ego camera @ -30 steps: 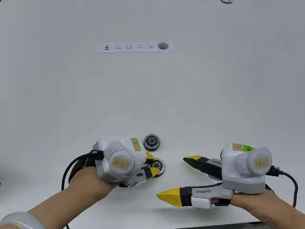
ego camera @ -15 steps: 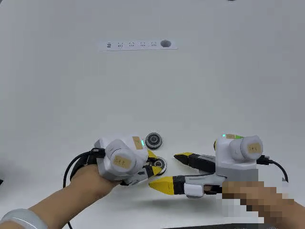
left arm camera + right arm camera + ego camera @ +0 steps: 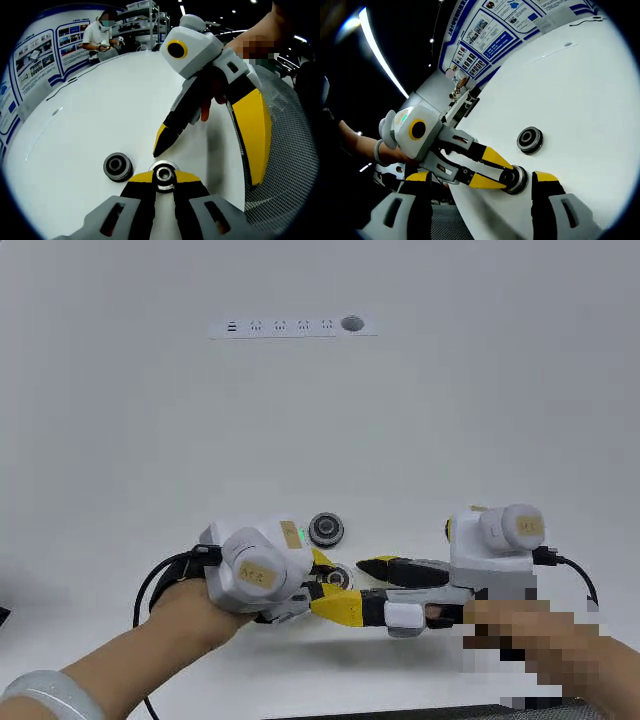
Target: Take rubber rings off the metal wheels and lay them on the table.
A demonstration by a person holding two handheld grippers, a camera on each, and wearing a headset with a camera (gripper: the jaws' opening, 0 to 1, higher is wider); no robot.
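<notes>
1. Head view: we've got the left gripper (image 3: 322, 578) clamped tight on a metal wheel (image 3: 338, 577), down by the near edge of the white table (image 3: 450, 440). In comes the right gripper (image 3: 350, 585) from the other side, jaws spread wide and gripping nothing, one jaw above the wheel in the picture and one below. A second wheel (image 3: 326, 529), dark-rimmed, lies flat just beyond the left gripper, untouched. Toward the far edge sits a white power strip (image 3: 292, 327).
2. Left gripper view: there it is, the metal wheel pinched between our two yellow tips, hub facing us. The second wheel lies just beside it on the picture's left, apart from the jaws. The right gripper's dark tip points in close to the held wheel; we cannot tell whether it touches. Past the far edge a person (image 3: 102, 32) stands before posters (image 3: 75, 37) and shelving (image 3: 145, 15).
3. Right gripper view: our own jaws stand wide apart and empty. The held wheel sits between them, just beside the jaw on the picture's right, with the left gripper's tips clamped on it. The second wheel lies farther up the table, apart.
</notes>
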